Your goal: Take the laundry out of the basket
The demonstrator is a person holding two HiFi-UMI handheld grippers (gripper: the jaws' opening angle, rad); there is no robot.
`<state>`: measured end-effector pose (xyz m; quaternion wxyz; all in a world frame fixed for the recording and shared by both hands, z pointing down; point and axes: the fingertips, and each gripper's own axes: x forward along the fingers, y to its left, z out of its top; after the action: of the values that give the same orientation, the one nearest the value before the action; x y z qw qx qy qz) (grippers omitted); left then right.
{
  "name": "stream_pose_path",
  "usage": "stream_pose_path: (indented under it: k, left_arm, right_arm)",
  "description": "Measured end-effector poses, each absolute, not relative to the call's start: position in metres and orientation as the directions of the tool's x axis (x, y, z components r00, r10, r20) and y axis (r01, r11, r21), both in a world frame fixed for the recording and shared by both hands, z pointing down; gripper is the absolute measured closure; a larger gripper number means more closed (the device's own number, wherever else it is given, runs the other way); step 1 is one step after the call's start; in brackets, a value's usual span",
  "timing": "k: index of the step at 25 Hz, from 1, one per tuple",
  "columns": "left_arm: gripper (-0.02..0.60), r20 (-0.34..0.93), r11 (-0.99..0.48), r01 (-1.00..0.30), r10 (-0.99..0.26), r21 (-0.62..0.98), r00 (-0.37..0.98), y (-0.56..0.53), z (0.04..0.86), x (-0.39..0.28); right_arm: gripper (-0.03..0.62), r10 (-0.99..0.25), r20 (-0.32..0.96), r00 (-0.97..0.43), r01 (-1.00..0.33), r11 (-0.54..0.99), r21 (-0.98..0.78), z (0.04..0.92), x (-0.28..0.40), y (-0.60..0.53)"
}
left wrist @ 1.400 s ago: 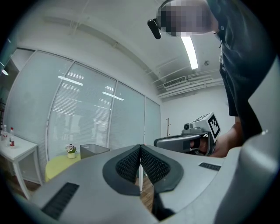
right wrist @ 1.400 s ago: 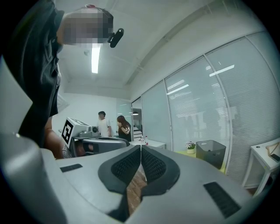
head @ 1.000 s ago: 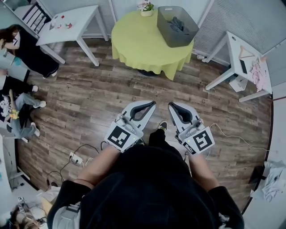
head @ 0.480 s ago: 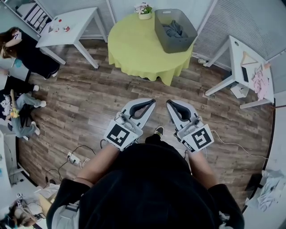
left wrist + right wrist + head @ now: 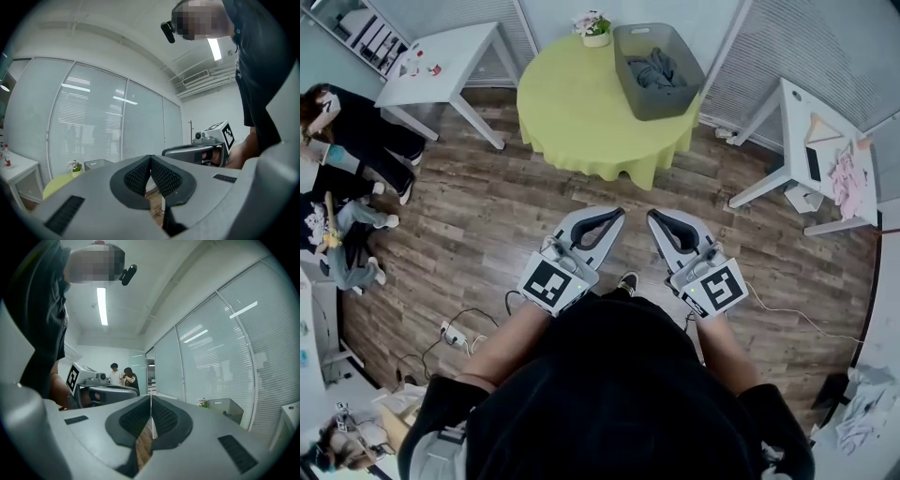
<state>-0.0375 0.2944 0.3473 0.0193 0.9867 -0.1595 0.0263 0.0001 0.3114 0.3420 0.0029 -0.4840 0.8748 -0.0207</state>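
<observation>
A grey laundry basket (image 5: pixel 658 58) stands on the right part of a round table with a yellow-green cloth (image 5: pixel 581 103), far ahead of me. Dark grey laundry (image 5: pixel 652 67) lies inside it. The basket (image 5: pixel 227 409) also shows small in the right gripper view, and faintly in the left gripper view as the basket (image 5: pixel 96 164). My left gripper (image 5: pixel 617 213) and right gripper (image 5: pixel 653 217) are held side by side at waist height over the wooden floor, well short of the table. Both are shut with nothing between their pads.
A flower pot (image 5: pixel 593 26) sits at the table's far edge. A white table (image 5: pixel 441 56) stands at the back left, another white table (image 5: pixel 811 117) with pink cloth at the right. People (image 5: pixel 337 122) are at the far left. Cables (image 5: pixel 464 328) lie on the floor.
The round table and basket have shifted left and slightly nearer in the head view as I step forward. Both grippers keep their pose and stay shut.
</observation>
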Motion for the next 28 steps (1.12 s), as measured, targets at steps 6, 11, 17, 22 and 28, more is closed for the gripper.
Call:
stream_pose_path:
  k: [6,11,17,22,28]
  left_arm:
    - [0.572,0.063,-0.947,-0.321,-0.319,0.024,0.946,0.287,0.35,-0.019]
    - [0.572,0.069,-0.947,-0.321,-0.318,0.033,0.945,0.278,0.354,-0.012]
    - [0.571,0.057,-0.95,-0.31,-0.307,0.037,0.95,0.248,0.361,-0.006]
    - [0.571,0.048,-0.957,-0.288,-0.286,0.042,0.957,0.21,0.361,0.004]
    - [0.572,0.044,-0.963,-0.264,-0.262,0.047,0.964,0.157,0.36,0.015]
  right_arm:
    - [0.569,-0.844,0.015,-0.537,-0.843,0.536,-0.044,0.345,0.018,0.303]
    - [0.569,-0.846,0.017,-0.533,-0.846,0.532,-0.045,0.346,0.026,0.291]
    - [0.569,-0.853,0.028,-0.521,-0.853,0.52,-0.038,0.352,0.033,0.265]
    - [0.569,-0.863,0.042,-0.503,-0.864,0.501,-0.038,0.354,0.041,0.227]
    - [0.569,-0.871,0.057,-0.488,-0.873,0.487,-0.036,0.354,0.048,0.175]
